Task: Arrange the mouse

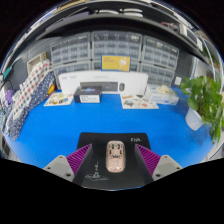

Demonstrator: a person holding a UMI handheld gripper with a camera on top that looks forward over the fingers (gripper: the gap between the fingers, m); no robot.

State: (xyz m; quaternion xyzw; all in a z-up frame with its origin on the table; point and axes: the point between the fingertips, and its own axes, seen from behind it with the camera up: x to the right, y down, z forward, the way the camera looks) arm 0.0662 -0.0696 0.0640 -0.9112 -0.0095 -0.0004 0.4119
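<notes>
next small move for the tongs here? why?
Probably ease the tongs straight forward and down. They stand open, and the mouse lies on the black mat between the fingers, with a gap at each side. The fingers are not yet touching it, so closing now looks premature.
</notes>
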